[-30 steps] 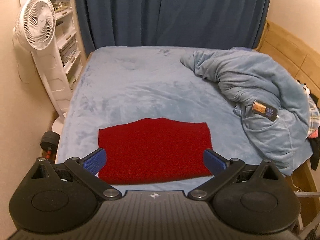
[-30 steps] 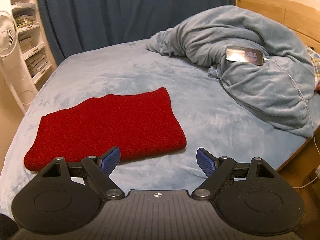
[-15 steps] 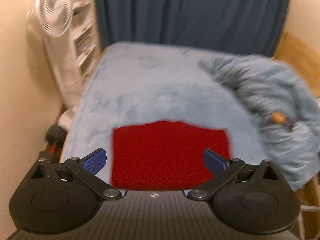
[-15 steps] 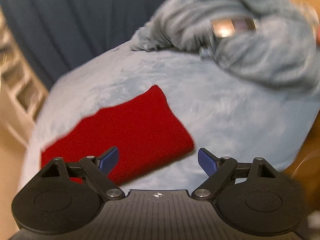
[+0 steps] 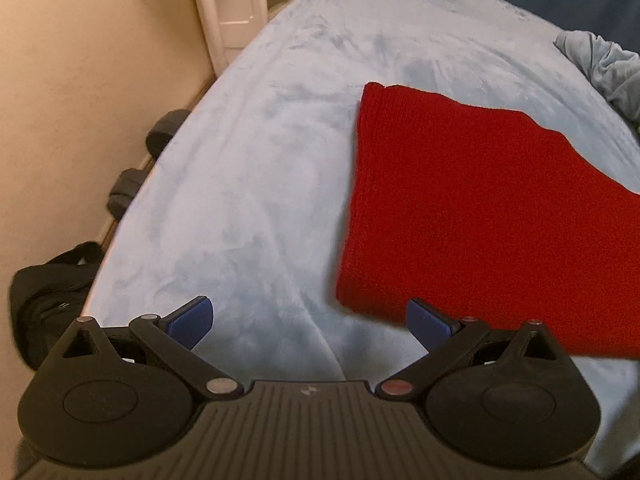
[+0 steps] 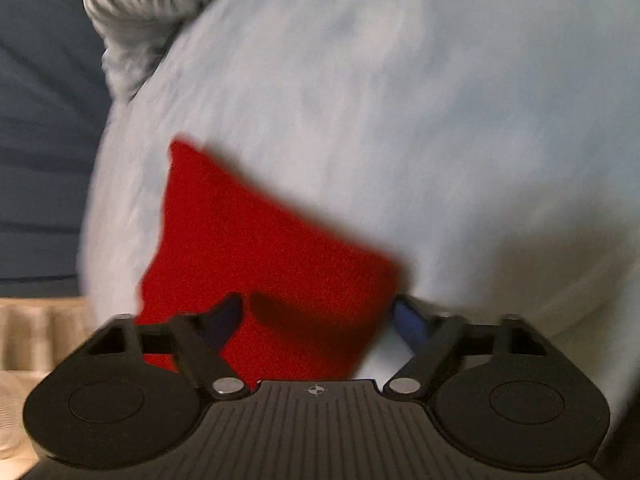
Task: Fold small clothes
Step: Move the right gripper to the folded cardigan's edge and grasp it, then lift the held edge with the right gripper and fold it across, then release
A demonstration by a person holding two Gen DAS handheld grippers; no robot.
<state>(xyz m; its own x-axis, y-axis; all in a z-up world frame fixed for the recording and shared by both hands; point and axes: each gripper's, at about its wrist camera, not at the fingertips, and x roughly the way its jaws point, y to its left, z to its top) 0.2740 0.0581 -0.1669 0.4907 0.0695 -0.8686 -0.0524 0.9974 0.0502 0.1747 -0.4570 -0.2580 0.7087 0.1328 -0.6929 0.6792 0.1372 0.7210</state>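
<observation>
I've got the bed [image 5: 248, 184] filling both views, pale blue cover, with the crumpled blanket [image 6: 140, 20] bunched up at its far end. The red cloth [image 5: 472, 208] lies flat on the cover, folded into a rough rectangle, to the right in the left wrist view. My left gripper [image 5: 310, 322] is tipped steeply down over the bed, jaws spread wide; the near left corner of the cloth sits just ahead of its right finger and nothing is between the pads. My right gripper [image 6: 318, 314] is angled down and rolled over, picture blurred, right at the cloth's near right corner. Its jaws have just been closing, the corner lies between them, but the pads are not pressing on it.
</observation>
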